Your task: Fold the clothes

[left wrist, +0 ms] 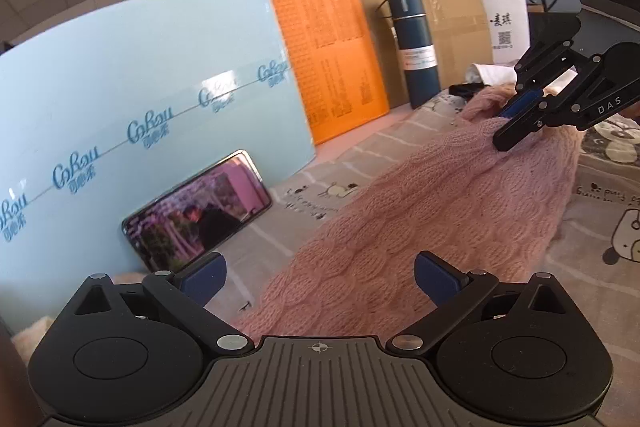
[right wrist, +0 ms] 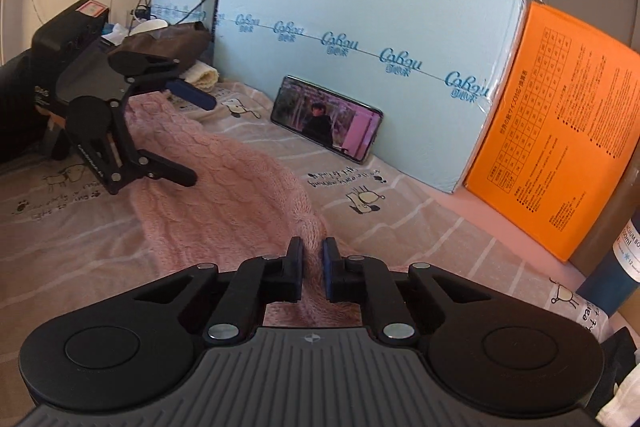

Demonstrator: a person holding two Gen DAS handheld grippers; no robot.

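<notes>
Only the right wrist view shows the right gripper (right wrist: 312,269) pinching the pink sweater (right wrist: 224,179) while the left gripper (right wrist: 200,143) hovers agape above it, the garment lying on a printed sheet (right wrist: 420,227) before foam board (right wrist: 360,39) and phone (right wrist: 326,118).

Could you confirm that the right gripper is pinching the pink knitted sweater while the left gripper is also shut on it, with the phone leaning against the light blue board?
Not quite: the left gripper is open, its fingers spread wide over the pink knitted sweater, as the left wrist view shows. The right gripper does pinch the sweater, and the phone does lean against the light blue board.
</notes>
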